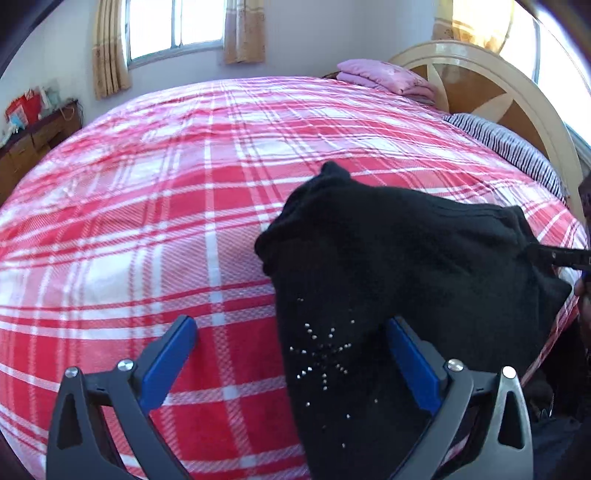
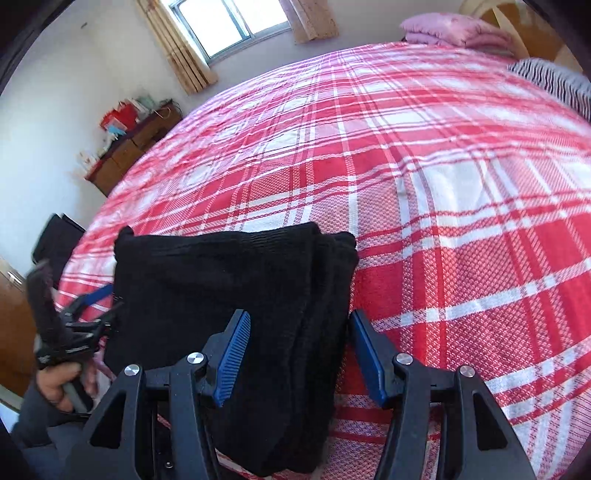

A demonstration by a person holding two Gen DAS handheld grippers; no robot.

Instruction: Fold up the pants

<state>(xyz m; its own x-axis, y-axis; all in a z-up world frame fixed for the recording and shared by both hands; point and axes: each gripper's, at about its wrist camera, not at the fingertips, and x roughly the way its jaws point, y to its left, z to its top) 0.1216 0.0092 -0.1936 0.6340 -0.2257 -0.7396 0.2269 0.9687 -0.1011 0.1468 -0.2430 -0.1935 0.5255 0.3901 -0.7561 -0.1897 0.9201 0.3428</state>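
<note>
Black knit pants (image 1: 388, 258) with a rhinestone star pattern lie folded on the red and white plaid bed (image 1: 166, 184). My left gripper (image 1: 291, 328) is open, its jaws wide apart astride the left edge of the pants. My right gripper (image 2: 299, 325) is open, its jaws either side of the folded right edge of the pants (image 2: 229, 280). The left gripper shows in the right wrist view (image 2: 107, 302) at the pants' left edge. The right gripper's tip shows in the left wrist view (image 1: 557, 254) at the pants' right edge.
A folded pink blanket (image 1: 384, 77) and a striped pillow (image 1: 509, 147) lie by the wooden headboard (image 1: 491, 77). A wooden dresser (image 2: 125, 155) with clutter stands by the wall under a curtained window (image 2: 229, 26). The plaid cover stretches beyond the pants.
</note>
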